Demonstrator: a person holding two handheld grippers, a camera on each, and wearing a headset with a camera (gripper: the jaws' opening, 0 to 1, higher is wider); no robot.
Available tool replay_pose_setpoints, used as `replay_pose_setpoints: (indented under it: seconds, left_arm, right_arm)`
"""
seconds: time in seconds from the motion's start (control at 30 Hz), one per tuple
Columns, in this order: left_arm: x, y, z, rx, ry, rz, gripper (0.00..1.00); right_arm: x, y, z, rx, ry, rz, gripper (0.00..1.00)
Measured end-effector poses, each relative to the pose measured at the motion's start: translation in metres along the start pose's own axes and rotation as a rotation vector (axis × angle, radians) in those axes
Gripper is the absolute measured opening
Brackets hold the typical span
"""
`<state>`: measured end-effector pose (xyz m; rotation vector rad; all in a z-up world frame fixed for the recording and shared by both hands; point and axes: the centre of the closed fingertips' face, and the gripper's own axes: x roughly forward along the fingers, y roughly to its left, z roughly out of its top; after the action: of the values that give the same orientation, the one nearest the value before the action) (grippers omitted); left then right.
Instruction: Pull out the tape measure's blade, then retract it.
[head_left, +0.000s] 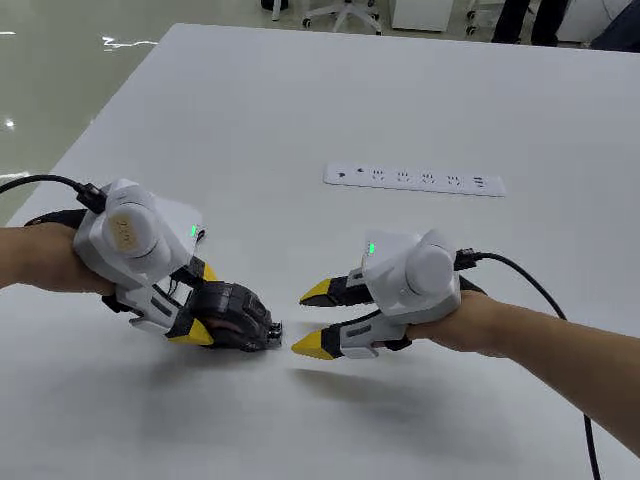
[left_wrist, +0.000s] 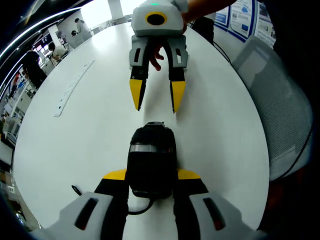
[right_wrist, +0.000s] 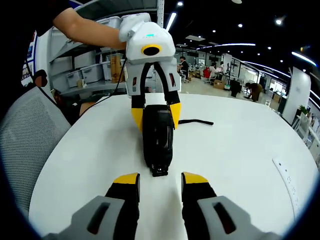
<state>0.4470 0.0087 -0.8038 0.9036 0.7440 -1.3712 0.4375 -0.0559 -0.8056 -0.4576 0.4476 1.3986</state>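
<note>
White tabletop (head_left: 300, 110) stretches across an open office, with a long white power strip (head_left: 415, 180) lying flat well beyond the work and a grey mesh chair (right_wrist: 30, 145) at the table's edge. On the near side, the left gripper (head_left: 200, 303), a white-bodied tool with black jaws tipped in yellow, clamps a chunky black rubber-cased tape measure (head_left: 232, 315) from both sides; the case rests on the table with its mouth pointing at the other tool. At that mouth a small metal end hook (right_wrist: 159, 171) sits tight against the case, with no length of blade drawn out. A thin black wrist strap (right_wrist: 195, 121) trails on the table behind the case. The right gripper (head_left: 302, 322), of the same white, black and yellow build, faces the tape measure head-on with its jaws spread apart and nothing between them; its yellow tips sit just short of the hook, one to each side, without touching it.
</note>
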Motion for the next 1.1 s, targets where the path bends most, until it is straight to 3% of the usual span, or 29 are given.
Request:
replay_pose_setpoints:
  seconds: [0.6,0.73,1.1]
  left_arm:
    - [-0.003,-0.004,-0.003,-0.029,0.019,-0.019,0.28]
    - [-0.005,-0.004,-0.004,-0.030,0.013,-0.010,0.28]
    - [-0.004,0.001,-0.003,-0.052,0.004,0.002,0.27]
  right_arm:
    - [0.026,0.002,-0.008,-0.021,0.047,0.024,0.23]
    - [0.030,0.005,-0.011,-0.034,0.064,0.039,0.17]
    - [0.033,0.004,-0.008,-0.028,0.051,0.042,0.14]
